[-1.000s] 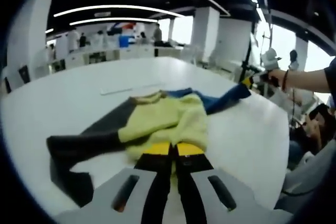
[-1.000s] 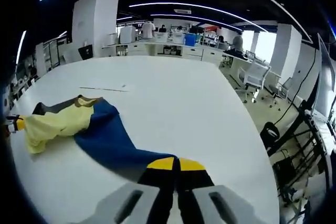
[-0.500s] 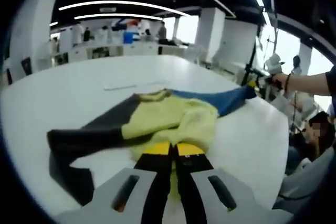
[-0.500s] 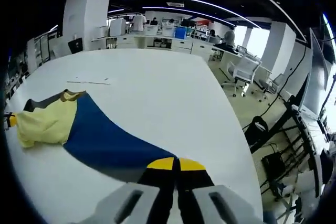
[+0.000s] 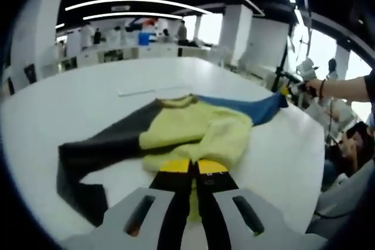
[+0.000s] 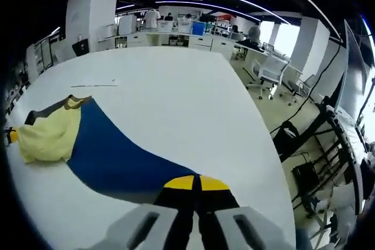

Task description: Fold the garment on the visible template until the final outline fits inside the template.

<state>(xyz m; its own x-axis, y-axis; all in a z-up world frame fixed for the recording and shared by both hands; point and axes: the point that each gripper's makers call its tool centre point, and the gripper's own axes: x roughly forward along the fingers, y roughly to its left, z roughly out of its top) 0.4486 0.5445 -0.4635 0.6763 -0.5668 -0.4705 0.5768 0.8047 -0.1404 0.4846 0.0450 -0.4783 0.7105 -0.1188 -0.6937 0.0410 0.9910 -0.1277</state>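
Both tongs are closed on the garment (image 5: 193,130): the left tongs (image 5: 194,167) pinch its yellow hem, and the right tongs (image 6: 196,182) pinch the end of its blue sleeve (image 6: 117,156), stretched out flat. Spread on the white worktop (image 6: 176,98), the garment shows a yellow body between a dark sleeve (image 5: 94,150) and the blue one. Beyond it a pale strip (image 5: 143,91) lies on the worktop, and a person's hand (image 5: 310,86) holds the right tongs at the far sleeve end.
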